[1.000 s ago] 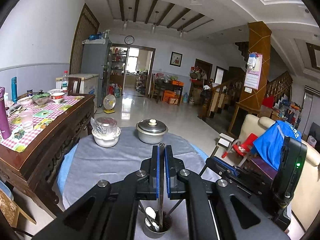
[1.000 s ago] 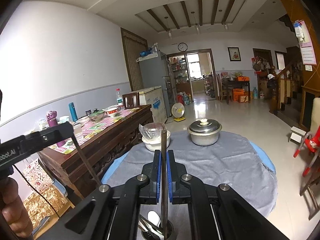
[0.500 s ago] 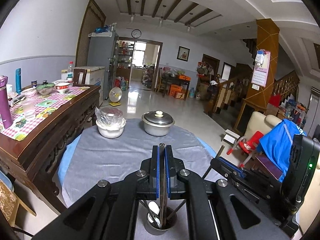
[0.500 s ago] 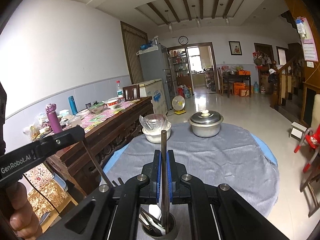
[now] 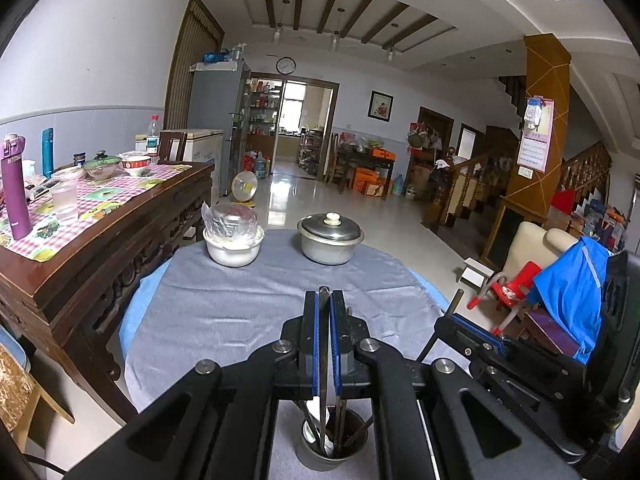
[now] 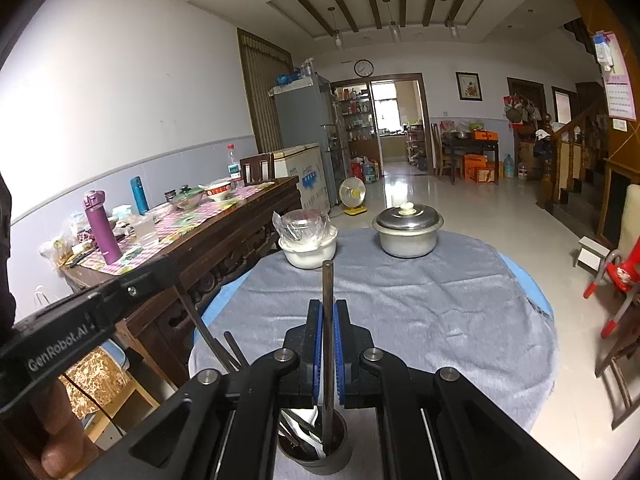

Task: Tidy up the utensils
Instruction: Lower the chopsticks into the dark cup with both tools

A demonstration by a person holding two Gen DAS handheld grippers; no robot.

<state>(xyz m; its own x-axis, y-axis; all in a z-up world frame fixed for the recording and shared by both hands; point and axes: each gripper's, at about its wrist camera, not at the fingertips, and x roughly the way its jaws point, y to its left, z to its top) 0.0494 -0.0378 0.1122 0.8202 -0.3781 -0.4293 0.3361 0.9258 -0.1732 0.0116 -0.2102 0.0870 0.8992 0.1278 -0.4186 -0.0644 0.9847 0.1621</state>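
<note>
Metal cup [image 6: 314, 450] set at the table's near edge | left gripper [image 5: 325, 344] clamped on a chopstick [image 5: 322, 364] | right gripper [image 6: 329, 350] clamped on a dark chopstick [image 6: 328, 320], tip in the cup

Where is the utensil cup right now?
In both wrist views, the dark metal utensil cup stands at the bottom centre on the grey tablecloth, directly below the shut grippers.

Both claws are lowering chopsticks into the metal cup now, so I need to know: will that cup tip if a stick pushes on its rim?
Possibly. The cup looks small, narrow and upright on soft grey cloth, so a sideways nudge could rock it. Long utensils already lean against its rim, adding leverage. Each chopstick looks stiff, so it would pass on any push rather than bend.
</note>
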